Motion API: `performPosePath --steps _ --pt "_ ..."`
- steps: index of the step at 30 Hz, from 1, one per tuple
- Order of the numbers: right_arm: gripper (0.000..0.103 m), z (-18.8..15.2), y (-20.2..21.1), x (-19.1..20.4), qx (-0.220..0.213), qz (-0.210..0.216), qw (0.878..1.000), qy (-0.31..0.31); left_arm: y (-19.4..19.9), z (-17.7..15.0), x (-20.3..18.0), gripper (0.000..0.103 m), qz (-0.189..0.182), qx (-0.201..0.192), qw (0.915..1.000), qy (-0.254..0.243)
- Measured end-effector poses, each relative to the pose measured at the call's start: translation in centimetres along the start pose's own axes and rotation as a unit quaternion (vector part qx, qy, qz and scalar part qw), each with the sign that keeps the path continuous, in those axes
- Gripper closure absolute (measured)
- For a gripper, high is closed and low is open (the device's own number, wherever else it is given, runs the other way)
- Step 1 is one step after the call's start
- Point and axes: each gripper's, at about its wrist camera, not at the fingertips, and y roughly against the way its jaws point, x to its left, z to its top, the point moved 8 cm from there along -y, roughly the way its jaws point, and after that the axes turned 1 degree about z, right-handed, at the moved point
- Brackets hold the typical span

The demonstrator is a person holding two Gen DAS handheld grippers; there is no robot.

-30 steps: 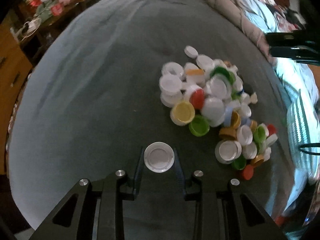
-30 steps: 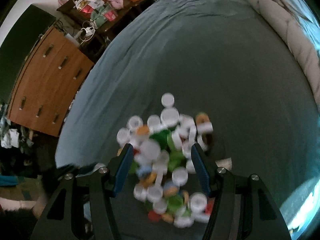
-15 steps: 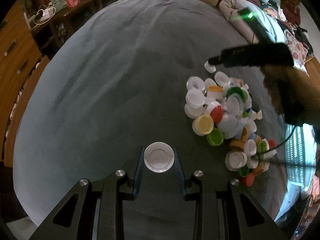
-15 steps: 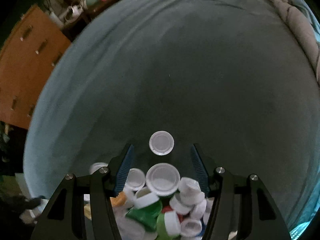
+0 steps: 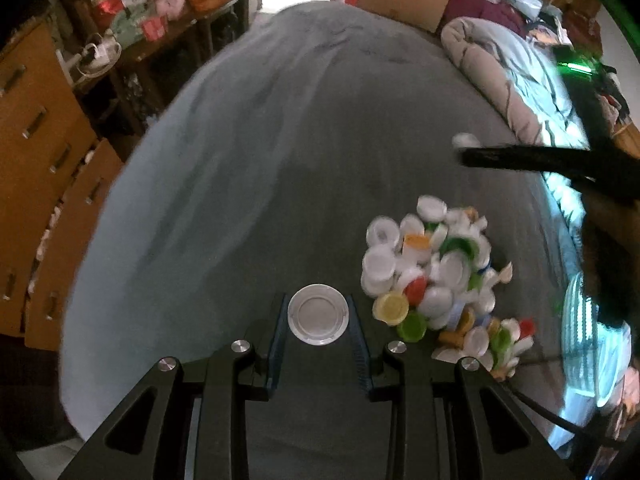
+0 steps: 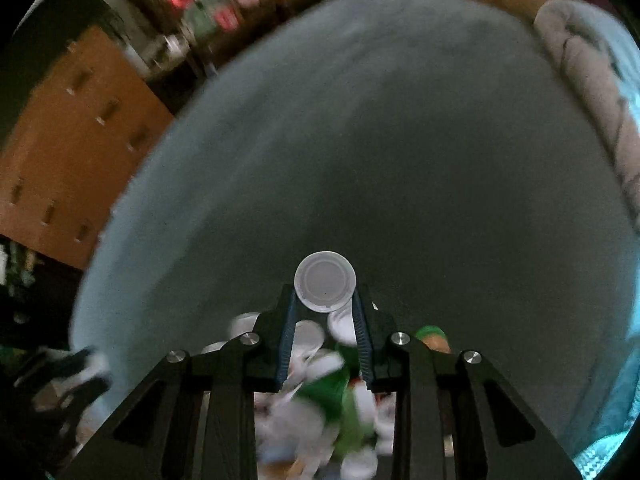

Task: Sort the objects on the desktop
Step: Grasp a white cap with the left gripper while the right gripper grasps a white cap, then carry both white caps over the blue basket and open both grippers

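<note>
Left gripper [image 5: 318, 320] jaws pinching white lid [image 5: 318, 314] above grey bed [image 5: 260, 152]; right gripper [image 6: 325, 304] jaws closing on second white lid [image 6: 325, 287] — pads at its rim; cap pile [image 5: 434, 276] right of left gripper.

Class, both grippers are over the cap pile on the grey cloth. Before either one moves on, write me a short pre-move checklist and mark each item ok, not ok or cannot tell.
1. Left gripper has a white cap between its pads: ok.
2. Right gripper has a cap between its pads, jaws closing on it: ok.
3. Right cap seated deep in the pads: not ok; it sits at the tips, mostly past them.
4. Both held caps are the same colour: ok, both white.
5. A sorting spot for white caps is marked on the cloth: cannot tell; none shows.
6. Pile lies apart from the left gripper: ok; it lies to its right.
</note>
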Motion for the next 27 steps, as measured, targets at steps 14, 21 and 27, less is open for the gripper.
performPosePath --steps 14,21,27 --pt "0.079 -4.2 21.6 -1.6 -0.090 0.014 0.996 0.001 9.9 7.7 -8.0 0.072 0.000 -0.048 0.9982 -0.036" --pt "0.079 -6.4 26.3 -4.3 -0.122 0.001 0.992 -0.029 13.8 9.7 -16.3 0.072 -0.025 -0.071 0.9921 -0.100" --pt "0.079 -9.1 30.3 -7.9 -0.149 -0.018 0.986 -0.069 15.9 9.9 -23.7 0.072 -0.047 -0.073 0.9840 -0.155"
